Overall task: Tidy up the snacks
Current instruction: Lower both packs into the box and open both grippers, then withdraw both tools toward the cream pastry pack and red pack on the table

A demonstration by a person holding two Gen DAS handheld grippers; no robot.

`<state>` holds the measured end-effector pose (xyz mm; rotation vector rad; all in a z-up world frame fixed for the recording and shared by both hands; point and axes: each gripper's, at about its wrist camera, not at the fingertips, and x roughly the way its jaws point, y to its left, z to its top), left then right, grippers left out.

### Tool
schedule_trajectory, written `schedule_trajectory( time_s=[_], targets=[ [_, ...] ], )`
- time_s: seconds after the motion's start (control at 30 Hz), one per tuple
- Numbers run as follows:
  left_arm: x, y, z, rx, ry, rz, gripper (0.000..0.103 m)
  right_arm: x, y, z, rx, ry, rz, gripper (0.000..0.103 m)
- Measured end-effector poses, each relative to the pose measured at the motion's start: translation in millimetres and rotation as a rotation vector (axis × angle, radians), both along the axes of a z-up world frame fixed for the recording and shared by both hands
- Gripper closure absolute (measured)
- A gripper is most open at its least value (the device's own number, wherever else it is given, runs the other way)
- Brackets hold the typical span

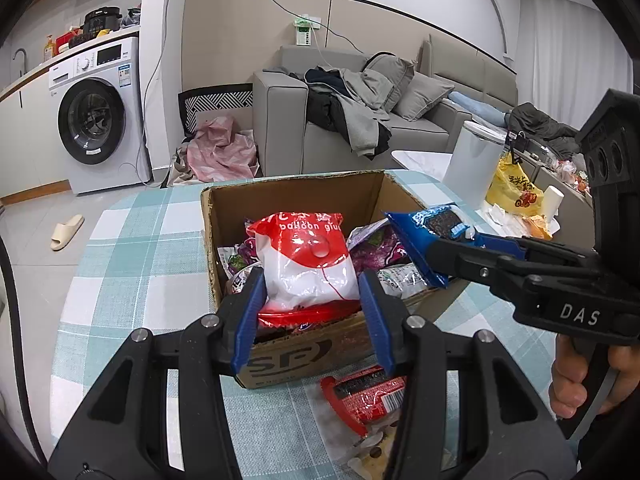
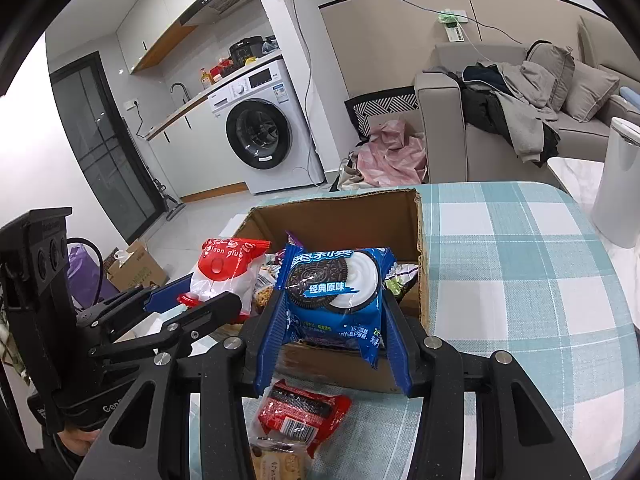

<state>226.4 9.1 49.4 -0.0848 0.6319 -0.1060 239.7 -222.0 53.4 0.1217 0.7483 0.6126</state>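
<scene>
An open cardboard box (image 1: pixel 296 196) (image 2: pixel 340 216) with several snack packs inside stands on the checked tablecloth. My left gripper (image 1: pixel 312 300) is shut on a red and white bag (image 1: pixel 308 264) (image 2: pixel 224 276), held over the box. My right gripper (image 2: pixel 334 320), also seen in the left wrist view (image 1: pixel 448 256), is shut on a blue Oreo pack (image 2: pixel 334 292) (image 1: pixel 432 232), held above the box's near right side. A red snack pack (image 1: pixel 364 396) (image 2: pixel 300 412) and a beige pack (image 2: pixel 276 460) lie on the table in front of the box.
The table (image 1: pixel 132 264) (image 2: pixel 520 264) has a teal checked cloth. A white cylinder bin (image 1: pixel 472 164) (image 2: pixel 620 184) stands beyond its right edge. A sofa (image 1: pixel 360 120), washing machine (image 1: pixel 96 116) and a yellow bag (image 1: pixel 516 188) are behind.
</scene>
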Motion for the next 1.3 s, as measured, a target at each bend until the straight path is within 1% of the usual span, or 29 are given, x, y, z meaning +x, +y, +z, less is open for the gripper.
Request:
schedule_trajectory(
  time_s=[0.23,0.43,0.5,0.57,0.63,0.7,0.73,0.77,0.8,0.83,0.87,0.93,1.07,1.13,1.2,1.3],
  targets=[
    [10,-1,-11,0.017,0.017,-0.005,0.058,8,4,-7,-0.023,0.017,-0.007,0.056],
    [15,-3,-14,0.025,0.022,-0.007,0.058,12,6,-14,-0.043,0.027,-0.017,0.056],
    [18,-1,-16,0.018,0.027,-0.005,0.058,12,6,-14,-0.049,0.02,-0.019,0.055],
    [20,-1,-17,0.015,0.033,-0.003,0.058,11,5,-12,-0.045,0.008,-0.019,0.051],
    [22,-1,-16,0.013,0.035,0.0,0.057,7,3,-8,-0.044,-0.006,-0.019,0.051],
    [21,-1,-15,0.013,0.035,0.002,0.057,5,2,-6,-0.053,-0.019,-0.016,0.048],
    [20,-1,-15,0.015,0.035,0.003,0.055,3,2,-4,-0.059,-0.028,-0.012,0.042],
    [19,-2,-14,0.017,0.035,0.001,0.054,-1,1,-2,-0.061,-0.048,-0.003,0.034],
    [18,-2,-14,0.019,0.033,0.0,0.048,-3,0,0,-0.057,-0.06,0.003,0.03],
    [16,-2,-13,0.02,0.028,-0.002,0.04,-7,-1,2,-0.052,-0.074,0.005,0.022],
    [13,-2,-12,0.02,0.022,-0.004,0.036,-9,-3,4,-0.048,-0.084,0.002,0.017],
    [6,-1,-8,0.017,0.006,-0.004,0.022,-13,-7,7,-0.044,-0.095,-0.013,0.014],
    [-5,3,0,0.01,-0.008,0.006,0.016,-18,-16,11,-0.039,-0.103,-0.033,0.006],
    [-12,4,3,0.017,-0.011,0.019,0.007,-20,-21,12,-0.033,-0.104,-0.041,0.004],
    [-20,7,6,0.02,-0.027,0.035,0.001,-23,-25,12,-0.028,-0.102,-0.045,0.002],
    [-31,9,11,0.015,-0.031,0.044,0.001,-27,-30,11,-0.026,-0.1,-0.047,0.001]
  ],
)
